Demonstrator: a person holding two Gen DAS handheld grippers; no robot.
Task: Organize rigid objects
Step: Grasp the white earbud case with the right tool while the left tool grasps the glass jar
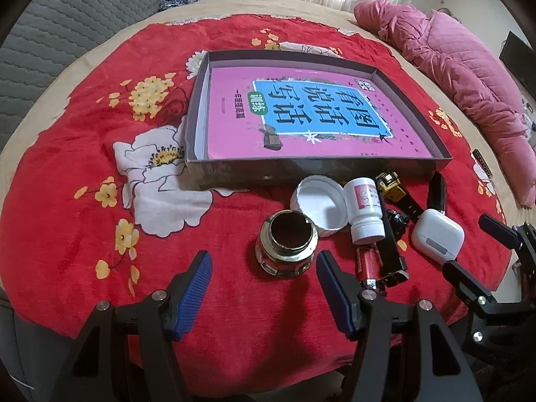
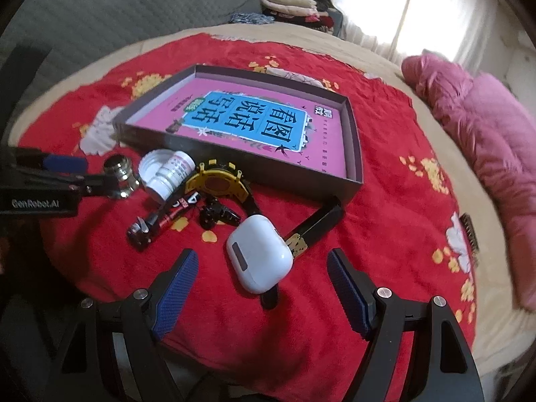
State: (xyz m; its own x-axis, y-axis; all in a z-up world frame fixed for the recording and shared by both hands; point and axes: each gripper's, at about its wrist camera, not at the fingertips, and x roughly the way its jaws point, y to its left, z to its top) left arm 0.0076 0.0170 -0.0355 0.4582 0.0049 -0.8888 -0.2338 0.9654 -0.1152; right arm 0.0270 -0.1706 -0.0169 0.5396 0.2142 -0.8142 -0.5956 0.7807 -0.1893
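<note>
A shallow dark box (image 1: 315, 169) (image 2: 234, 154) holds a pink book (image 1: 301, 117) (image 2: 254, 124) on the red flowered blanket. In front of it lie a small glass jar (image 1: 287, 243) (image 2: 120, 177), a white lid (image 1: 318, 204), a white pill bottle (image 1: 364, 211) (image 2: 174, 174), a red battery (image 1: 368, 264) (image 2: 174, 214), a yellow-and-black watch (image 2: 217, 184) and a white earbud case (image 1: 437, 234) (image 2: 259, 254). My left gripper (image 1: 264, 288) stands open just short of the jar. Open as well, my right gripper (image 2: 261, 288) sits close behind the earbud case.
A pink quilted garment (image 1: 452, 67) (image 2: 485, 134) lies along the right edge of the bed. Folded clothes (image 2: 288, 6) are stacked at the far end. A grey quilted surface (image 1: 67, 26) rises on the left. Bare red blanket (image 1: 83, 217) spreads to the left of the objects.
</note>
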